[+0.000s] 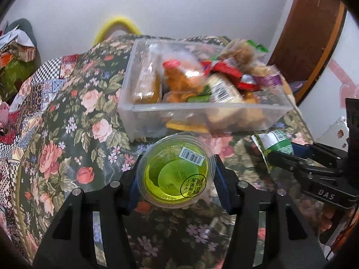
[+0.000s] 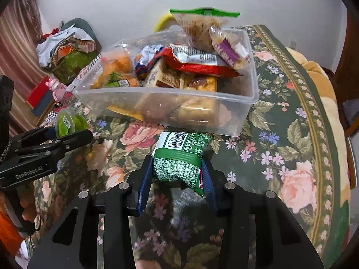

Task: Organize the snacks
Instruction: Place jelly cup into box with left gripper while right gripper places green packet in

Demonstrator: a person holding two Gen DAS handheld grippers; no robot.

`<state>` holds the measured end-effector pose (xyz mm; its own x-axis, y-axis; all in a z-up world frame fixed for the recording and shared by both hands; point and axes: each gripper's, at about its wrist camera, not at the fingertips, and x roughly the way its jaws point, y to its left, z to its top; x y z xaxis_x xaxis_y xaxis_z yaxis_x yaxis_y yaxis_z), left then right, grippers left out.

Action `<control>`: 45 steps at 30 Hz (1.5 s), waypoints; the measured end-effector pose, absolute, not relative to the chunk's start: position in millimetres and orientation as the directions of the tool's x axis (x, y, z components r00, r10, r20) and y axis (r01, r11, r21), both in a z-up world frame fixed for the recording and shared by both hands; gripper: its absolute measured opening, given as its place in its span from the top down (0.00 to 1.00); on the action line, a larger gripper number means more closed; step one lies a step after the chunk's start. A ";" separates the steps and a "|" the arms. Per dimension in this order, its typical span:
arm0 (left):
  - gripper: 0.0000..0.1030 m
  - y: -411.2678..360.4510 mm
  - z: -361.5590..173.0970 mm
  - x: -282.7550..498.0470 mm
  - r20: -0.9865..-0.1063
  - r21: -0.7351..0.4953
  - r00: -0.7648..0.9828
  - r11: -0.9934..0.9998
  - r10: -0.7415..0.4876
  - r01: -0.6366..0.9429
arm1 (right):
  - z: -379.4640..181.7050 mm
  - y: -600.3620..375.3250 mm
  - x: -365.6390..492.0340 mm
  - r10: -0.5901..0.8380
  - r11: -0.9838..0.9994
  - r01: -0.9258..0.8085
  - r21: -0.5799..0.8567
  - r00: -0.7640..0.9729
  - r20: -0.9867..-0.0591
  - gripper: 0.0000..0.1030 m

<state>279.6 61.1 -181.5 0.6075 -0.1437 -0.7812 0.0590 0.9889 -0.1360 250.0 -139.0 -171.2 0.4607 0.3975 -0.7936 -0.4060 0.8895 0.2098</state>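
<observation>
A clear plastic bin [image 1: 224,108] full of snack packets stands on the floral tablecloth; it also shows in the right wrist view [image 2: 170,95]. My left gripper [image 1: 176,174] is shut on a clear cup of green jelly [image 1: 177,172], held just in front of the bin. The cup shows in the right wrist view [image 2: 68,123] too. My right gripper [image 2: 177,172] is shut on a green snack packet [image 2: 181,157], held in front of the bin's near wall. In the left wrist view the right gripper [image 1: 285,154] and packet [image 1: 277,142] sit at the right.
The floral tablecloth [image 2: 280,134] covers a round table. A pile of bags and cloth [image 2: 67,49] lies beyond the table at the left. A brown wooden door frame [image 1: 314,33] stands at the right. A yellow curved handle [image 1: 116,25] rises behind the table.
</observation>
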 end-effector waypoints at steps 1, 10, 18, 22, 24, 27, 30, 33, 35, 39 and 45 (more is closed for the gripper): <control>0.45 59.7 -176.5 278.5 -0.776 -0.136 0.614 0.989 -0.147 0.065 | -167.2 -140.2 248.1 0.397 0.889 -0.409 0.204 0.470 -0.788 0.63; 0.45 43.8 -140.7 279.5 -0.723 -0.165 0.664 0.981 -0.190 0.101 | -143.5 -143.8 246.1 0.419 0.884 -0.420 0.203 0.522 -0.743 0.63; 0.45 28.4 -126.3 296.7 -0.697 -0.167 0.686 0.977 -0.211 0.131 | -128.8 -140.9 255.0 0.427 0.882 -0.432 0.190 0.560 -0.710 0.63; 0.45 21.7 -122.1 308.4 -0.686 -0.173 0.694 0.975 -0.219 0.138 | -128.3 -138.2 265.9 0.424 0.882 -0.434 0.182 0.565 -0.708 0.63; 0.45 20.1 -123.7 316.0 -0.686 -0.176 0.693 0.974 -0.223 0.139 | -130.2 -136.7 272.2 0.419 0.883 -0.434 0.177 0.561 -0.714 0.63; 0.45 18.1 -128.1 329.2 -0.692 -0.197 0.680 0.970 -0.240 0.142 | -133.5 -134.1 281.3 0.416 0.884 -0.431 0.178 0.554 -0.721 0.63; 0.45 15.4 -133.7 342.1 -0.699 -0.215 0.668 0.966 -0.257 0.147 | -135.6 -135.1 289.7 0.411 0.889 -0.421 0.182 0.556 -0.722 0.63; 0.45 11.6 -137.7 352.5 -0.700 -0.212 0.665 0.965 -0.261 0.155 | -136.6 -137.5 296.3 0.415 0.890 -0.413 0.194 0.555 -0.721 0.63; 0.45 10.8 -141.4 360.8 -0.704 -0.212 0.661 0.965 -0.260 0.154 | -137.8 -138.0 298.2 0.420 0.888 -0.413 0.202 0.548 -0.724 0.63; 0.45 10.7 -151.6 373.2 -0.718 -0.238 0.638 0.960 -0.278 0.150 | -142.6 -135.6 302.2 0.415 0.886 -0.424 0.188 0.541 -0.732 0.62; 0.45 7.7 -156.2 374.6 -0.724 -0.224 0.635 0.963 -0.269 0.153 | -145.1 -133.4 305.9 0.406 0.887 -0.426 0.178 0.534 -0.742 0.58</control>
<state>374.6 7.7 -156.2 0.6349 -0.2693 -0.7241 0.1532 0.9626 -0.2236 305.9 -133.4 -145.1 0.5339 0.4059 -0.7417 -0.4263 0.8868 0.1784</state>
